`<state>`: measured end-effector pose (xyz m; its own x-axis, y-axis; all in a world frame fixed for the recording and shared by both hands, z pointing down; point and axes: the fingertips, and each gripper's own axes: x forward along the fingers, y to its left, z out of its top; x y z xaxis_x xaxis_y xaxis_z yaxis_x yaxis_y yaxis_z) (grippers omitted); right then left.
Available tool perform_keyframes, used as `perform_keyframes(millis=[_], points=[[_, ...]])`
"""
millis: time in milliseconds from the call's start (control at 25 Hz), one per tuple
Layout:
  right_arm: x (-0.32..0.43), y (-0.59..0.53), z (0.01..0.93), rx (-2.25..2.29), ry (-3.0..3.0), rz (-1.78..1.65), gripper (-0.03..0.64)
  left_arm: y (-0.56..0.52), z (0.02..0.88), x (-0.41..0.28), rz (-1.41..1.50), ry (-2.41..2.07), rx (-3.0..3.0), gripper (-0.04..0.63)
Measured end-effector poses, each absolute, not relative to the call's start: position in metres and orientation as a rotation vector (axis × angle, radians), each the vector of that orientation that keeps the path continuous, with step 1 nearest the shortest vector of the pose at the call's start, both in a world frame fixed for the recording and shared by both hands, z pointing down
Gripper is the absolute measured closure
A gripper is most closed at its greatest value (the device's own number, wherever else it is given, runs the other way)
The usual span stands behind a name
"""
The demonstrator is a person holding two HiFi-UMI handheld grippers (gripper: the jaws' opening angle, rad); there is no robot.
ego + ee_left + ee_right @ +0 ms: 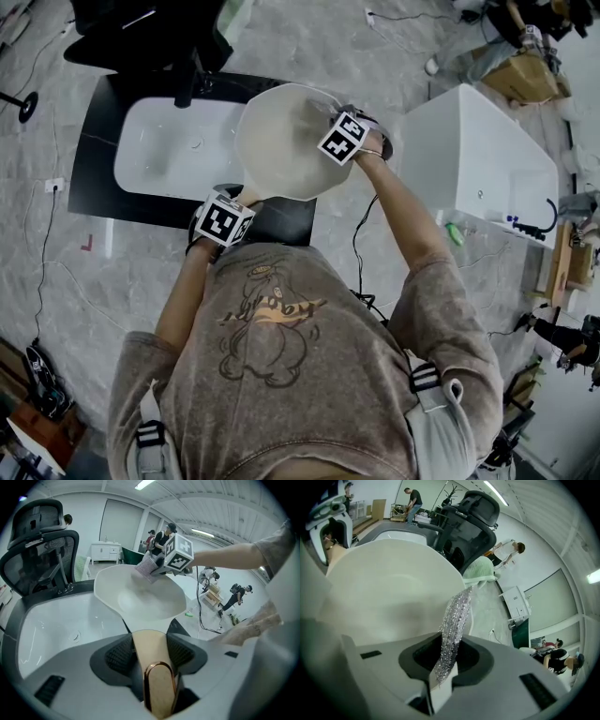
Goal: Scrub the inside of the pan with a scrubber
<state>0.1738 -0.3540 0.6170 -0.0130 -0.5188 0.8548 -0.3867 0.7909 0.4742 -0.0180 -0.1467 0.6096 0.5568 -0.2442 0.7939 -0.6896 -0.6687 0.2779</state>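
A cream pan point(283, 141) is held tilted over a white sink point(164, 150). My left gripper point(149, 654) is shut on the pan's tan handle point(151, 644), whose copper-rimmed end point(160, 688) sticks out toward the camera. The pan's bowl point(145, 595) opens beyond the jaws. My right gripper point(449, 656) is shut on a silvery, glittery scrubber point(453, 630). The scrubber point(149, 566) rests against the inner wall near the far rim point(393, 588). In the head view the right gripper point(345, 137) sits at the pan's right rim and the left gripper point(223, 219) at its near end.
The sink sits in a black countertop point(98, 131). A black office chair point(40, 550) stands behind the sink. A white cabinet point(487, 159) is to the right, with cables on the marble floor point(366, 244). Several people stand in the background point(164, 536).
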Motion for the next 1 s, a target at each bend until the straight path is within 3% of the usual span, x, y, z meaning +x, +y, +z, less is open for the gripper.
perform_keyframes(millis=[1000], points=[[0.135, -0.240, 0.651, 0.331, -1.653, 0.207, 0.541, -0.147, 0.608, -0.018, 0.990, -0.793, 2.176, 0.356]])
